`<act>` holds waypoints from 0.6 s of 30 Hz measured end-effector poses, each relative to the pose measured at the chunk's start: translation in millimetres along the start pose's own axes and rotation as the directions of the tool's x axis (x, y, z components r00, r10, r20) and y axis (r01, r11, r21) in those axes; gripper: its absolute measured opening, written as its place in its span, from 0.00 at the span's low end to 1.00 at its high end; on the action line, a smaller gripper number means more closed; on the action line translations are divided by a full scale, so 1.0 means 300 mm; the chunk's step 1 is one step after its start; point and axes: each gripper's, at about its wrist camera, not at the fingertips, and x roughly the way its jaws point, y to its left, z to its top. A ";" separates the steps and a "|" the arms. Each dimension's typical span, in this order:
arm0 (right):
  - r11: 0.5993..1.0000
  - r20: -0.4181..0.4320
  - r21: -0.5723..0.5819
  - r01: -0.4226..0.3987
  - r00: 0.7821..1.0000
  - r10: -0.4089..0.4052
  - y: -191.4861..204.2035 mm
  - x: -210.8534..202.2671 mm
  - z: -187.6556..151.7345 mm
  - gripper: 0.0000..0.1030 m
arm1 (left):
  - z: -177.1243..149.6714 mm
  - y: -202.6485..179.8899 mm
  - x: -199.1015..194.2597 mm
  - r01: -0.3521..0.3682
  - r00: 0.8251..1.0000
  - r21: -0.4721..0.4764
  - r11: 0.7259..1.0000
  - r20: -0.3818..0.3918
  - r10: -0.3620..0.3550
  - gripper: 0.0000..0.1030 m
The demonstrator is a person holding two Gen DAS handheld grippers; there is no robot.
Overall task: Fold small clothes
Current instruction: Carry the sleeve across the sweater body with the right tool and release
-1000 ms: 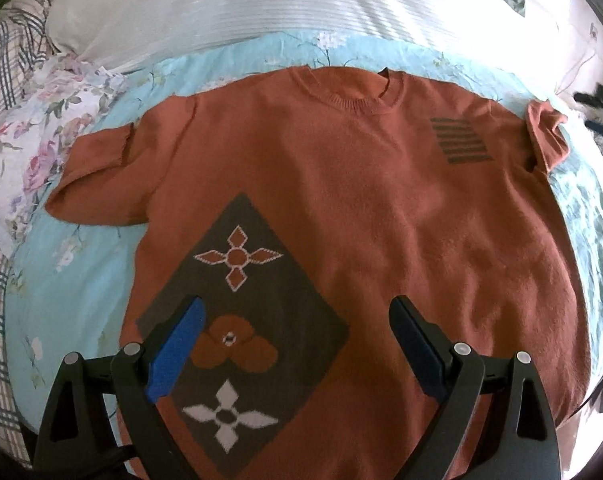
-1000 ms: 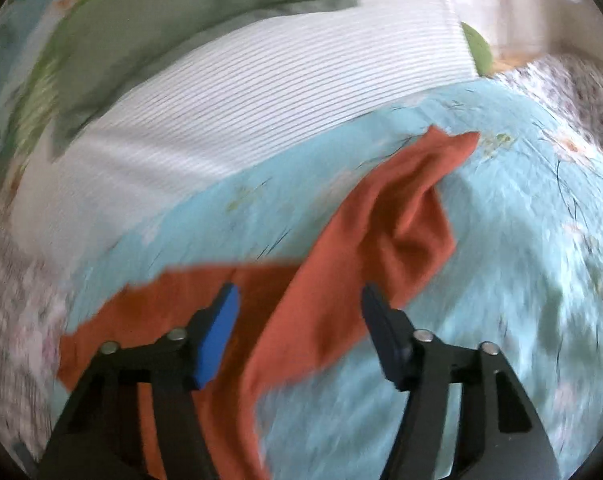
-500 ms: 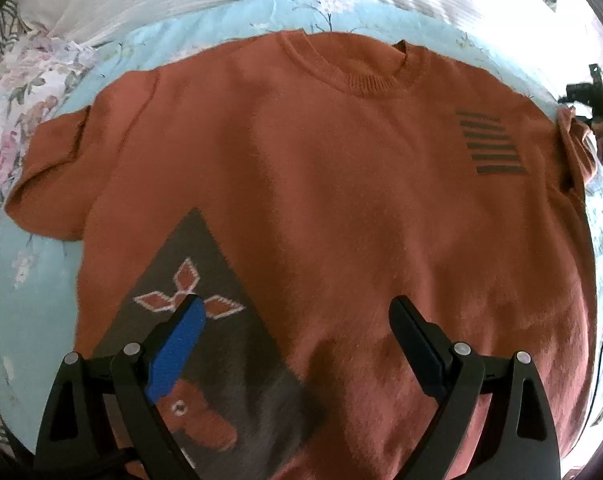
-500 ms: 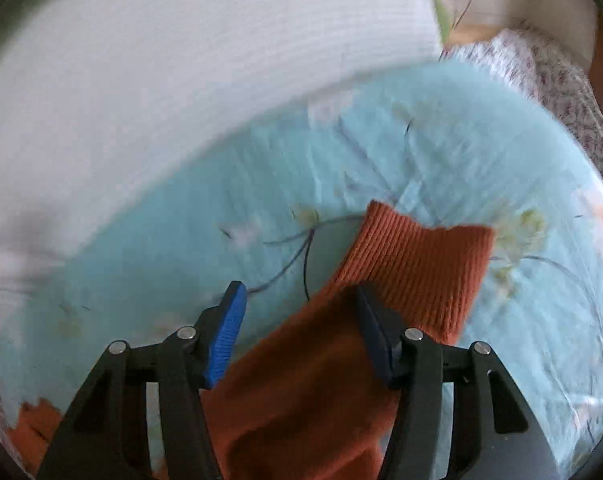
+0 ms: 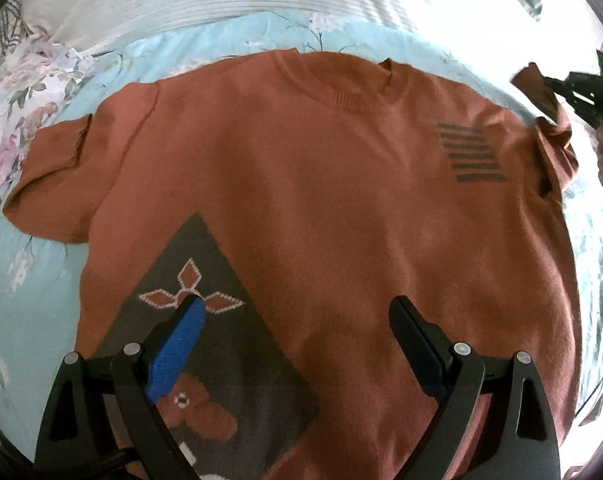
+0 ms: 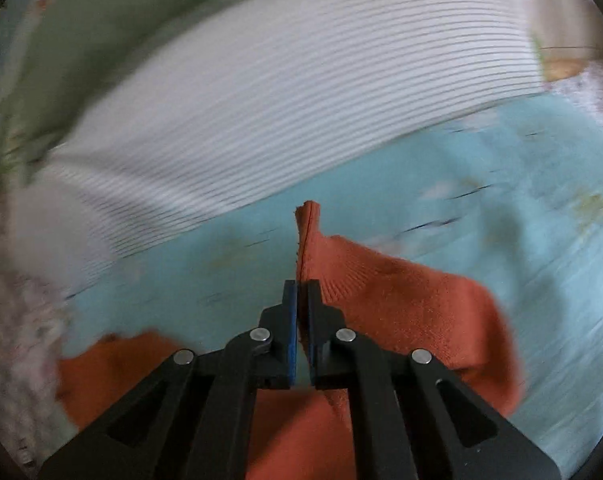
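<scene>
Fingers (image 6: 288, 332) of your right gripper (image 6: 300, 286) are pressed together on the ribbed cuff (image 6: 307, 224) of the sweater's sleeve (image 6: 401, 300), a thin edge of knit standing up between the pads. Beyond that pinch the sleeve drapes down to the right over the pale blue floral bedsheet (image 6: 501, 168), with the white striped pillow (image 6: 281, 92) behind it; this view is motion-blurred, so how high the cuff sits off the bed cannot be told.

Fingers (image 5: 177, 344) of your left gripper (image 5: 297, 308) stand wide apart and hold nothing, hovering above the lower front of the rust-orange sweater (image 5: 301, 168), just over its dark diamond panel (image 5: 205, 320). Outward from there the sweater lies face up and mostly flat on the bed, neckline (image 5: 333, 76) toward the pillow, its other sleeve (image 5: 57, 184) spread onto the sheet at the left edge. At the far right of this view your right gripper appears, holding the sleeve end raised off the shoulder.

Judged from this layout, the step in hand is the first sleeve fold. To do it well:
- carry the cuff across the chest toward the striped patch (image 5: 471, 152), keeping the sleeve taut enough to lay without a twist;
- let the crease fall along the shoulder seam, not through the body;
- bring your idle gripper down on the body near the fold line if the knit starts to drag;
- release only once the cuff rests flat.
</scene>
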 end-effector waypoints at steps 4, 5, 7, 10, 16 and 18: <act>0.981 -0.066 -0.005 -0.195 0.979 0.195 0.217 0.002 -0.102 0.05 | -0.024 0.029 -0.030 0.010 1.000 -0.022 1.000 0.020 -0.010 0.91; 0.969 -0.089 -0.007 -0.246 0.965 0.245 0.283 0.010 -0.140 0.05 | -0.029 0.038 -0.037 0.013 1.000 -0.027 1.000 0.023 -0.012 0.91; 0.942 -0.141 -0.010 -0.334 0.933 0.330 0.416 0.030 -0.227 0.05 | -0.039 0.064 -0.051 0.029 0.999 -0.049 0.998 0.036 -0.028 0.91; 0.905 -0.206 -0.003 -0.425 0.886 0.415 0.576 0.092 -0.331 0.05 | -0.038 0.128 -0.047 0.073 0.997 -0.099 0.992 0.046 -0.068 0.91; 0.840 -0.341 0.032 -0.541 0.784 0.518 0.833 0.263 -0.545 0.05 | -0.030 0.244 -0.034 0.172 0.985 -0.185 0.968 0.060 -0.163 0.91; 0.815 -0.395 0.037 -0.578 0.741 0.543 0.899 0.317 -0.610 0.05 | -0.021 0.284 -0.013 0.216 0.976 -0.214 0.953 0.075 -0.205 0.91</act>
